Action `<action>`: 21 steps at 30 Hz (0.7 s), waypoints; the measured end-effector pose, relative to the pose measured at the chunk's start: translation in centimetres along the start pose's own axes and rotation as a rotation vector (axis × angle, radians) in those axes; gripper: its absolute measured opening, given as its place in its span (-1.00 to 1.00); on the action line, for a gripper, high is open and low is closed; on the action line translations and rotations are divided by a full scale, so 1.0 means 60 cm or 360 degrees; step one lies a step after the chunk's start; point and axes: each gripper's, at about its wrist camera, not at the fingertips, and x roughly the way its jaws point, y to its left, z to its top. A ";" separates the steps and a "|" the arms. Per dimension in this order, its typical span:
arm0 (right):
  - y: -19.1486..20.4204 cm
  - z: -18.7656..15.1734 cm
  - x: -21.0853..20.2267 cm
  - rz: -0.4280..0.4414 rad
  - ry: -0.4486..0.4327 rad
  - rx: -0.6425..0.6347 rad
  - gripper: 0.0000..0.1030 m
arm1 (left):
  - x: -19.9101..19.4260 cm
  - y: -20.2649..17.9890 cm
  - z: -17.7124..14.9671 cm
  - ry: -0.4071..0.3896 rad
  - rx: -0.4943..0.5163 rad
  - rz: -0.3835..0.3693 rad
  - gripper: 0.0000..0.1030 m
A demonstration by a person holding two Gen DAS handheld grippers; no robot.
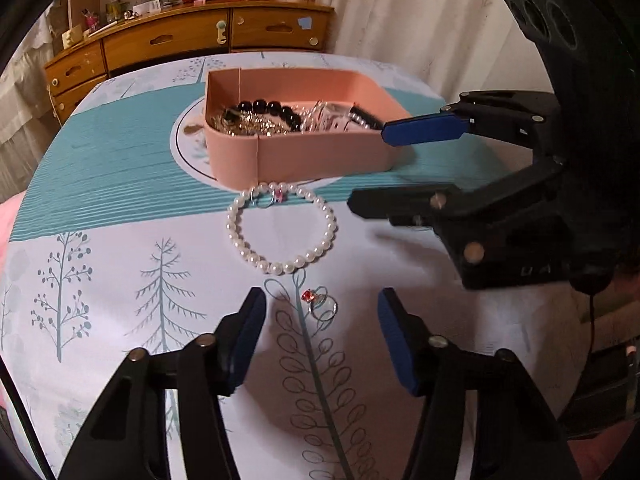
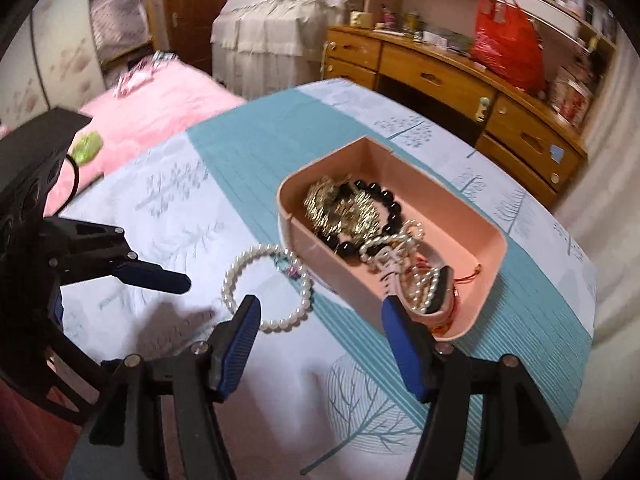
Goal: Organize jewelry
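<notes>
A pink tray (image 1: 320, 156) is taken as the landmark; it stands on a worktop (image 1: 120, 160) covered by a cloth printed with teal bands and trees. A pearl bracelet (image 1: 280, 227) lies flat on the cloth, touching or just short of the tray's near wall. A ring with a red stone (image 1: 320, 302) lies on the cloth on the side of the bracelet away from the tray, apart from both.

The left hand-held gripper (image 1: 320, 340) is shown with its blue pads spread and nothing between them; the ring lies just beyond the gap between its fingertips, untouched. The right hand-held gripper (image 2: 318, 340) is likewise spread and empty: one fingertip overlaps the bracelet's near edge in the right wrist view, the other overlaps the tray's near corner. Whether either tip makes contact cannot be told.

Inside the tray are seen a string of black beads (image 2: 372, 216), a gold-coloured tangle (image 2: 344, 208), further pearl strands (image 2: 400, 244) and a dark band with red cord (image 2: 440, 284); the items are heaped and cannot be separated clearly.

In the right wrist view the ring is not made out, and the cloth beside the left hand-held gripper is blurred. Both tools are cut off by the frame edges. A wooden drawer unit (image 1: 180, 40) stands beyond the tray.
</notes>
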 end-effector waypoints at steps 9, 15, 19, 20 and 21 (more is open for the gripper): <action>0.009 -0.020 0.035 0.0081 0.0081 -0.0032 0.23 | 0.019 -0.010 -0.006 -0.0034 0.0090 0.0078 -0.49; 0.006 -0.019 0.052 0.0117 0.0112 0.0010 0.23 | 0.016 0.004 -0.005 -0.0043 0.0034 0.0080 -0.80; 0.008 -0.016 0.064 0.0128 0.0126 0.0034 0.23 | 0.016 0.013 -0.006 -0.0053 0.0018 0.0066 -0.88; 0.008 -0.016 0.067 0.0126 0.0127 0.0046 0.23 | 0.015 0.013 -0.007 -0.0056 0.0024 0.0068 -0.88; 0.008 -0.015 0.070 0.0125 0.0131 0.0064 0.23 | 0.015 0.012 -0.009 -0.0058 0.0033 0.0067 -0.89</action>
